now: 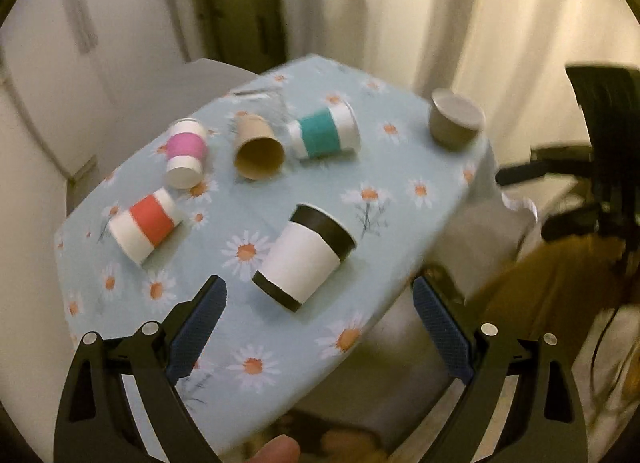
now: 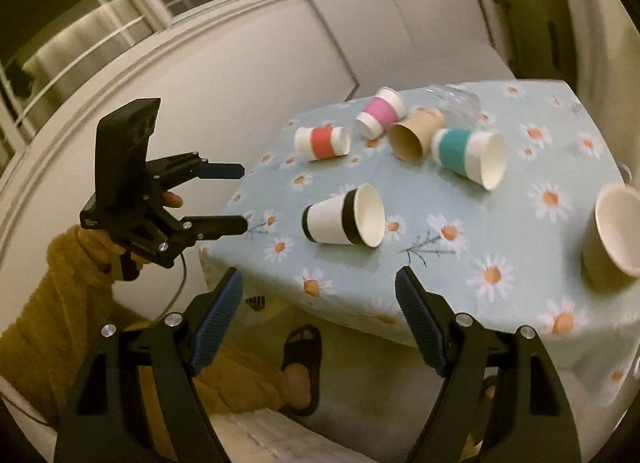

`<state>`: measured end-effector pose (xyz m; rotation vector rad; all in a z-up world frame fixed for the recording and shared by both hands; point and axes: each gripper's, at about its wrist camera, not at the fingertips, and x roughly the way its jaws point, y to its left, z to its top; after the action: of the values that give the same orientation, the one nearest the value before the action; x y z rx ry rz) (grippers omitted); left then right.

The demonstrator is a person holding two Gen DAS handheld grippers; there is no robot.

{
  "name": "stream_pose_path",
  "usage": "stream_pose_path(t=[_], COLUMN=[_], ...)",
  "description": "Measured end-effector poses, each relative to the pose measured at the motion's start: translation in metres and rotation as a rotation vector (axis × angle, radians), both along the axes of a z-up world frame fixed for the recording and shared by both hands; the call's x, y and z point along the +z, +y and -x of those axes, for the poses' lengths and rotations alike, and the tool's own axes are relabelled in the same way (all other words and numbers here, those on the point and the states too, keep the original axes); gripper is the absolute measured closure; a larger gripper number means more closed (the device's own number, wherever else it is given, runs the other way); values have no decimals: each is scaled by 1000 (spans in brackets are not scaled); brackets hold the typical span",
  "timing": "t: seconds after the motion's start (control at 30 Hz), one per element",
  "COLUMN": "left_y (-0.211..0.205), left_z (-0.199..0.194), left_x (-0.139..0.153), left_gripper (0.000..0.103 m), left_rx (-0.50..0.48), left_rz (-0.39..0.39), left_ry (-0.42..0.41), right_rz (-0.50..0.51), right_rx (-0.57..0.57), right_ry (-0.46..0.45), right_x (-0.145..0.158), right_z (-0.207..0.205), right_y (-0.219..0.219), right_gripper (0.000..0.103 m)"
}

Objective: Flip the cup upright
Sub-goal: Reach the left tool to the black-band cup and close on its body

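A white paper cup with black bands [image 1: 306, 257] [image 2: 344, 216] lies on its side near the table's front edge. My left gripper [image 1: 318, 303] is open and empty, just in front of that cup; it also shows in the right wrist view [image 2: 242, 199] at the table's left edge. My right gripper [image 2: 320, 295] is open and empty, below the table's near edge. Other cups lie on their sides: red-banded [image 1: 144, 225] [image 2: 322, 143], pink-banded [image 1: 186, 153] [image 2: 380, 111], plain brown [image 1: 258, 147] [image 2: 416, 135], teal-banded [image 1: 324, 133] [image 2: 468, 155].
A beige cup [image 1: 456, 119] [image 2: 614, 235] sits at the table's corner. The table wears a light blue daisy cloth [image 1: 400, 191] [image 2: 460, 255]. A clear plastic item [image 2: 460, 97] lies at the back. A sandalled foot [image 2: 300, 367] is below the table edge.
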<state>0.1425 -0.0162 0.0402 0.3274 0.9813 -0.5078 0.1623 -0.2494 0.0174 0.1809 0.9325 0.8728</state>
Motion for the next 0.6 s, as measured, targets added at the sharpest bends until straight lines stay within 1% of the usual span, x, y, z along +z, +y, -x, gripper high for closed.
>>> stream_pose_path(t=[0.03,0.17,0.2,0.27,0.4,0.47,0.6], left_y=[-5,-22,-24,-33,-43,-46,-50], left_z=[-3,-14,-17,-27,-43,-51,-67], left_x=[-2,-14,-18,-32,-61,-73,-89], left_gripper=[11,11,11,11,11,11,11], left_rx=[-40,-158,-171,-203,-268,-296,-335], left_rz=[-35,-112,-124,-175,-254,-284,-324], left_ry=[9,58,69,110,185,204,222], right_rz=[6,19,27,39,60,87,104], right_rx=[-22,-63,-63,-52,-47,-55,-36], right_ry=[4,15,21,44,60,53,63], right_x=[-3,-10,-15,-24,-32,-35,-39], right_z=[-1,-2,-5,-7,-9,-9,-11], right_y=[-2,-3,-2,1,5,6,11], right_gripper=[25,25,25,25,25,25,25])
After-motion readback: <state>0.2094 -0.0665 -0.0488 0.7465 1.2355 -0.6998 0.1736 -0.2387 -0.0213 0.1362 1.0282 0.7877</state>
